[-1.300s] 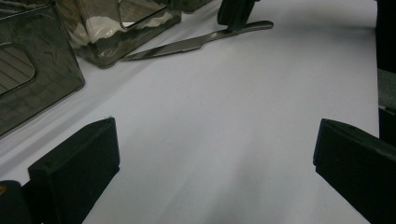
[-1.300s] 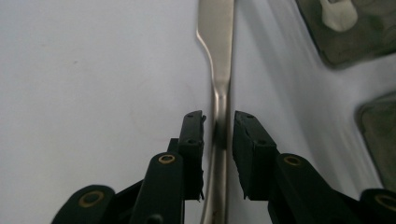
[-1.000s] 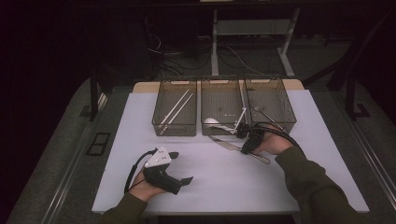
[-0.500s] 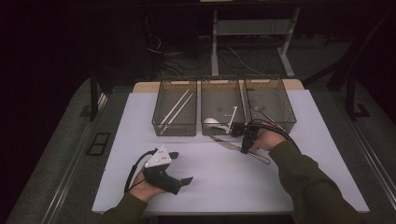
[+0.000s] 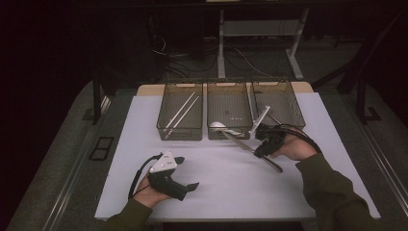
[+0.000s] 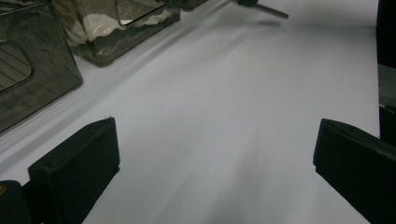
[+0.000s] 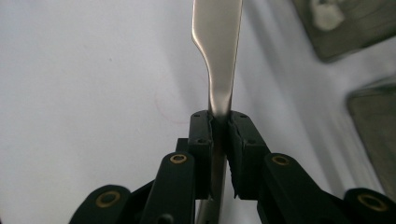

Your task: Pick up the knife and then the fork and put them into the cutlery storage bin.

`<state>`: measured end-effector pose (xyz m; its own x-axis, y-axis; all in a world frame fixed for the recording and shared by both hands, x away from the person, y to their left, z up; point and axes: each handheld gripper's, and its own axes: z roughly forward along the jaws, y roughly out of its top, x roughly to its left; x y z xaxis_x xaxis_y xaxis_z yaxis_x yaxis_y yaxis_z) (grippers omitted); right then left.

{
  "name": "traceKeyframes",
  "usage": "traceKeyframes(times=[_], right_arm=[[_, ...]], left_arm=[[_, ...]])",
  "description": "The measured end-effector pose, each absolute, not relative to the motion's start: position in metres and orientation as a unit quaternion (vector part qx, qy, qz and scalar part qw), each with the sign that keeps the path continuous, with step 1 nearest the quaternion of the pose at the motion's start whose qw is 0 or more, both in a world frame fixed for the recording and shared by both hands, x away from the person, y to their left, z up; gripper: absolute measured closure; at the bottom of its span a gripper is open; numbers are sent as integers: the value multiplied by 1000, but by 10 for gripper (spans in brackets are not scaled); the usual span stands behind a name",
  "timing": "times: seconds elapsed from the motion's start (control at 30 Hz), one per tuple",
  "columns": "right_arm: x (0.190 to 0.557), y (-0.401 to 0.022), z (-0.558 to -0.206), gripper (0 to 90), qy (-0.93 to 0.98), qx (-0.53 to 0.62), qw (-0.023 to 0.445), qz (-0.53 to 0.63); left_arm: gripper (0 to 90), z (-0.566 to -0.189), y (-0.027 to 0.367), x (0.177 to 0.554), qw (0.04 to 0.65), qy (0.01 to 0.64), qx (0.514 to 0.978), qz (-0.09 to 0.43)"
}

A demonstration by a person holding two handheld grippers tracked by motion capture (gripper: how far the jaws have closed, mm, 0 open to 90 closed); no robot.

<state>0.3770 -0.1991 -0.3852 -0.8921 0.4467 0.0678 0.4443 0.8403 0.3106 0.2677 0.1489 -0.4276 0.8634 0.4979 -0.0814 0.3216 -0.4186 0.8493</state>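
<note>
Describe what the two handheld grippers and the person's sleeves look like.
Both grippers are black. The left gripper carries a grey three-cornered plate on top and trails a black cable looping by the wrist. The right gripper has flat black pads and linkage arms with brass-coloured pivot rings; black cables arc over that hand. The sleeves are dark olive green.

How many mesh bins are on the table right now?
3, in a row at the far edge: left bin holding chopsticks, middle bin, right bin.
</note>
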Motion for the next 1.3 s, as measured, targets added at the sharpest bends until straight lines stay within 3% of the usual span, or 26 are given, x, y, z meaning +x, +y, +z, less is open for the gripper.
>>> traceKeyframes(times=[0.47,0.8,1.0,1.3], right_arm=[[394,-245,-330,800,905,317,72,275],[439,-279,-301,799,861,381,142,306],[471,-293,-313,799,842,421,176,287],[487,-310,-360,798,845,461,142,231]], left_arm=[[0,-427,149,270,484,249,834,92],[0,-427,150,270,483,247,835,89],[0,-427,151,269,485,247,834,87],[0,-428,150,270,483,245,836,86]])
